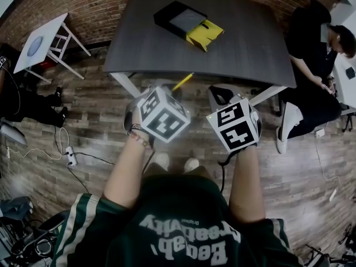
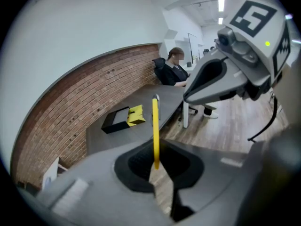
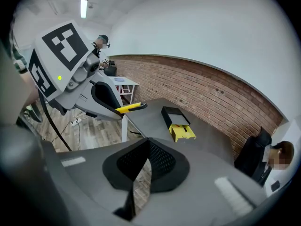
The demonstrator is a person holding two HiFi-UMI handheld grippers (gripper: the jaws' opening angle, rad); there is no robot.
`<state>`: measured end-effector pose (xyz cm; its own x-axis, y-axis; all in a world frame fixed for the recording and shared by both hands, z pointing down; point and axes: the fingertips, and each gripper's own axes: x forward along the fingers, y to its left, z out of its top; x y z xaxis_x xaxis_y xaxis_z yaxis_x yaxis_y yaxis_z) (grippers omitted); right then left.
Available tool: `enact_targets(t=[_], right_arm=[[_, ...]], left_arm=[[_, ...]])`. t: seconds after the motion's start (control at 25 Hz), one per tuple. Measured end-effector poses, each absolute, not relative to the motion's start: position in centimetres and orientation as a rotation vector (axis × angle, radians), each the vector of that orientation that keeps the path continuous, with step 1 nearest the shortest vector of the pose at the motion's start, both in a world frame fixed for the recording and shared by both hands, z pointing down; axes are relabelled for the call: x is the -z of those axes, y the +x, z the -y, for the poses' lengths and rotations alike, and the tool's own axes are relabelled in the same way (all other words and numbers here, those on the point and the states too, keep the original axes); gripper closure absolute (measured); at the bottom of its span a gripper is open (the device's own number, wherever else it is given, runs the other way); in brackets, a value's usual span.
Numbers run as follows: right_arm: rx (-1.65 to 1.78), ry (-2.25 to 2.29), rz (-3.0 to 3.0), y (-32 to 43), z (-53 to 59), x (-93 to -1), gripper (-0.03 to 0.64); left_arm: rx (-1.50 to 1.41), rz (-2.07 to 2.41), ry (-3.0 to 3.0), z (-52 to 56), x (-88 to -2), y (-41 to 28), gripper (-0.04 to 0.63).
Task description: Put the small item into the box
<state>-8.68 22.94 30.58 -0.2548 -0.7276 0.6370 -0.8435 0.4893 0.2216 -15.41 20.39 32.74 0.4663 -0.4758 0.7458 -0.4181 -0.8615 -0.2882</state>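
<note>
Green shirt fills the near edge of the head view, and beyond it we hold both grippers out over the floor. Our left gripper is nearly closed, its jaws pinching the near end of a thin yellow stick. Our right gripper has its jaws pressed together with nothing between them. We find the stick in the air at the near edge of the table, its long axis in line with the left jaws, pointing far and a little right. On the far part of the table lies the black box, a yellow flap at its near right side. From the head view the marker cubes hide both pairs of jaws and the gripped end of the stick, and we cannot make out what its far tip is.
</note>
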Motion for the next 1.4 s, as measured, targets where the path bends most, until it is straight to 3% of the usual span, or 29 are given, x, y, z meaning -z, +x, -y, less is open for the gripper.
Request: enact_targets(t=[1.4], right_arm=[[-0.170, 1.257, 2.092, -2.6, -27.1, -31.7, 0.611]], left_arm=[[1.357, -0.868, -2.598, -24.7, -33.0, -9.3, 0.568]])
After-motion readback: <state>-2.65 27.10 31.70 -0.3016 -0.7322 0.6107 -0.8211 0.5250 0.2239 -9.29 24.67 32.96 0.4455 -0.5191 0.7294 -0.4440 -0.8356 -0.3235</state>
